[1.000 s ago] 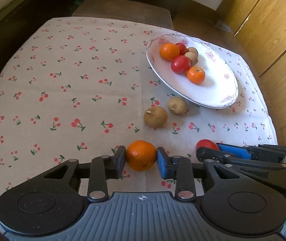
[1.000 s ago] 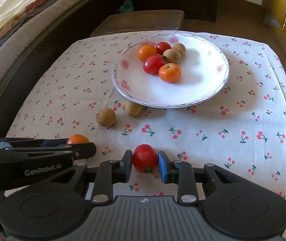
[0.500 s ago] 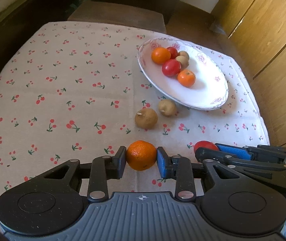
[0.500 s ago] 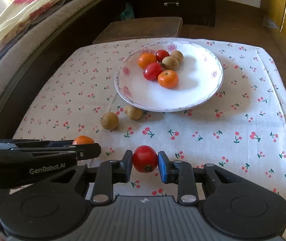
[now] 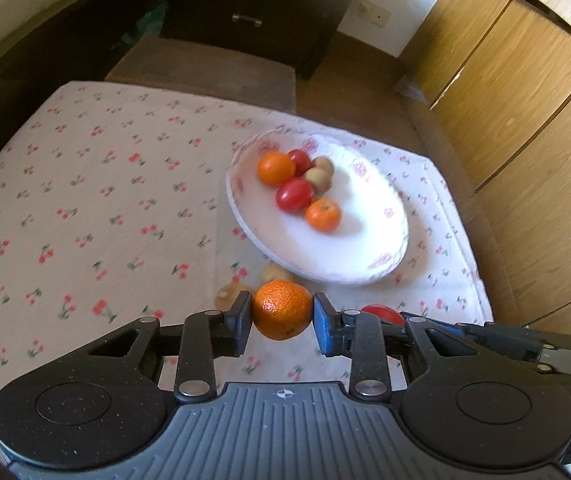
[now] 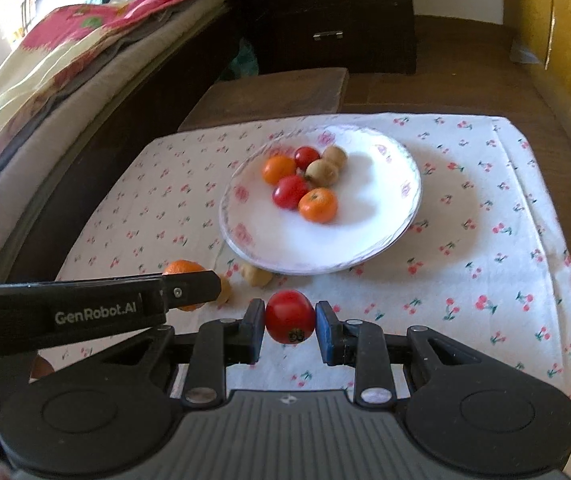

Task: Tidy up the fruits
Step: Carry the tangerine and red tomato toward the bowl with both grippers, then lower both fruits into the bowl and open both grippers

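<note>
Orange [image 5: 282,310] pinched between the left gripper [image 5: 282,318] pads, clear of the cherry-print tablecloth [image 5: 85,208], on the near side of the plate [image 5: 365,256]. Tomato [image 6: 289,316] clamped the same way in the right gripper [image 6: 289,326], stem end facing the camera, also off the cloth. Both grippers side by side, left one's finger visible in the right wrist view. Plate holds six fruits bunched at its far-left part: two oranges, two tomatoes, two brown ones (kiwis, probably; blurred). Two more brown fruits [image 6: 257,275] on the cloth just beside the plate's near rim, partly hidden behind the held orange in the left wrist view
</note>
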Available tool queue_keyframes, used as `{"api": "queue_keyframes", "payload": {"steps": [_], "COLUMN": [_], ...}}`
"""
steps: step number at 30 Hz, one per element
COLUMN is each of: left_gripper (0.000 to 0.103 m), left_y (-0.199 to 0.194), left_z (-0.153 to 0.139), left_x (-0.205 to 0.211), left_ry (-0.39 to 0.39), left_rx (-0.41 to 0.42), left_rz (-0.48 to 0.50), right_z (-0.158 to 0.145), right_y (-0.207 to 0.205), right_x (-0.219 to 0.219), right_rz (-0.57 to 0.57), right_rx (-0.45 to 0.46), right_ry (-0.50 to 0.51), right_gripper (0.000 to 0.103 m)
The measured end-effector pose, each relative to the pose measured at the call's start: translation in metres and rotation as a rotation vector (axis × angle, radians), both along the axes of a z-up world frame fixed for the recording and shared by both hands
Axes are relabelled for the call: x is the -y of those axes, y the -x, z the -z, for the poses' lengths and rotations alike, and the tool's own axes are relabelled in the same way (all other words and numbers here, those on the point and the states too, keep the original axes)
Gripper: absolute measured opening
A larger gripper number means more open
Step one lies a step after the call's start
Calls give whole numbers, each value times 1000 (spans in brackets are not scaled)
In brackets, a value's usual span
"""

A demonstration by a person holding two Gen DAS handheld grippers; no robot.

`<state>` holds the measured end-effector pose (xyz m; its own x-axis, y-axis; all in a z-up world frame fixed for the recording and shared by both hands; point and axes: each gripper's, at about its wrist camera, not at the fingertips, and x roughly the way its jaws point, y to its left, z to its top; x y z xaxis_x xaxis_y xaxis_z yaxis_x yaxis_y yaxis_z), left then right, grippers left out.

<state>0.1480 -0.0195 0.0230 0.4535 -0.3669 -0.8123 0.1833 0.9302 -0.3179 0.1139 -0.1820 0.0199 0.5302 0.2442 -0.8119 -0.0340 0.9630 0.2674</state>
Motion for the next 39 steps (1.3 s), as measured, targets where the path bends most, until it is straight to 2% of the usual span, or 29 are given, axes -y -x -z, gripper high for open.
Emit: {"api": "queue_keyframes", "payload": {"steps": [5, 20, 39], "left_gripper": [39, 40, 43], "left_y": [-13, -51, -54], "left_z": [-6, 10, 8], "left_x": [12, 20, 15], "left_ry": [-3, 14, 21], "left_rx": [26, 2, 12], "left_rz": [11, -31, -60], "right_z": [-2, 12, 9], "right_y": [-13, -53, -57], "right_x": [10, 20, 22], "right_rz": [27, 53, 90], "right_rx": [11, 12, 43], "right_ry": [-11, 8, 10], "right_gripper": [29, 29, 30]}}
